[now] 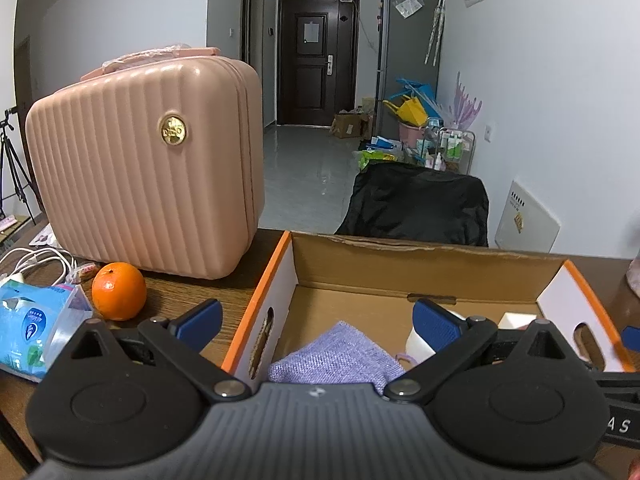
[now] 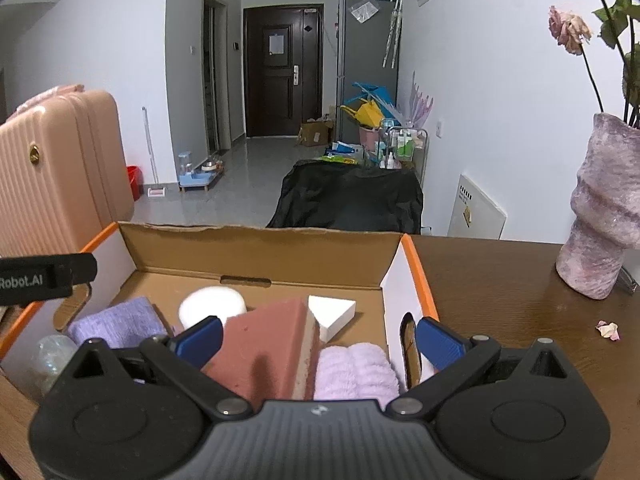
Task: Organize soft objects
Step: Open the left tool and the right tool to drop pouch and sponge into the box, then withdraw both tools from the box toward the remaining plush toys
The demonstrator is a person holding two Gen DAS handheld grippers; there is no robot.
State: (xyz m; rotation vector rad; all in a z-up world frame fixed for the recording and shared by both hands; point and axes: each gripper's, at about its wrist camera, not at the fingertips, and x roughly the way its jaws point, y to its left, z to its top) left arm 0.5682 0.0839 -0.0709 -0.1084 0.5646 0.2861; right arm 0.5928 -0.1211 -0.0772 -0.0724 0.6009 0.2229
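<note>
An open cardboard box with orange rims [image 1: 400, 264] [image 2: 256, 248] stands on the wooden table. In the right wrist view it holds a purple knitted cloth [image 2: 120, 320], a white round pad [image 2: 212, 304], a red-brown sponge block [image 2: 268, 348], a white wedge sponge [image 2: 332, 312], a lilac rolled towel [image 2: 356, 372] and a clear crumpled item [image 2: 52, 356]. My left gripper [image 1: 318, 326] is open and empty, straddling the box's left wall above the purple cloth [image 1: 340, 356]. My right gripper [image 2: 318, 338] is open and empty, straddling the box's right wall over the sponge and towel.
A pink ribbed case [image 1: 148, 168] stands left of the box. An orange [image 1: 119, 291], a blue tissue pack [image 1: 36, 328] and white cables [image 1: 36, 260] lie at the left. A purple vase with dried flowers [image 2: 608, 216] stands at the right. A black-covered chair [image 2: 348, 196] is beyond the table.
</note>
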